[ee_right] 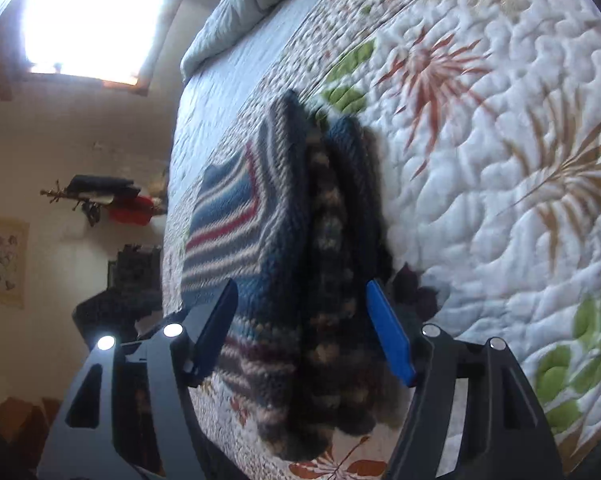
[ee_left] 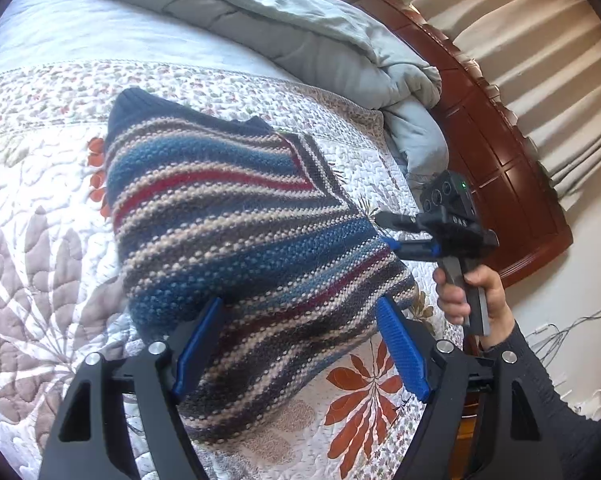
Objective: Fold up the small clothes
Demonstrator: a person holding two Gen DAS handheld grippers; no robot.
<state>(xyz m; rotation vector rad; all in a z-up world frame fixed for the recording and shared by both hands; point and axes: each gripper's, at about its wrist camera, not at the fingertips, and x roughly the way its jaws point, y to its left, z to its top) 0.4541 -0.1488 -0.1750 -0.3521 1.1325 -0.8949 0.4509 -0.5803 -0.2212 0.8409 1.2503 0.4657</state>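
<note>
A striped knit sweater [ee_left: 236,232], in blue, red, beige and dark bands, lies folded on the quilted floral bedspread [ee_left: 40,200]. My left gripper [ee_left: 300,344] is open, its blue pads on either side of the sweater's near edge, just above it. My right gripper [ee_left: 386,230] shows in the left wrist view at the sweater's right edge, its fingers apart. In the right wrist view the right gripper [ee_right: 300,336] is open, straddling the thick folded edge of the sweater [ee_right: 284,240].
A grey-blue duvet [ee_left: 308,40] is bunched at the far end of the bed. A dark red wooden bed frame [ee_left: 500,152] and beige curtains [ee_left: 548,52] stand to the right. The bedspread [ee_right: 500,200] spreads wide beyond the sweater.
</note>
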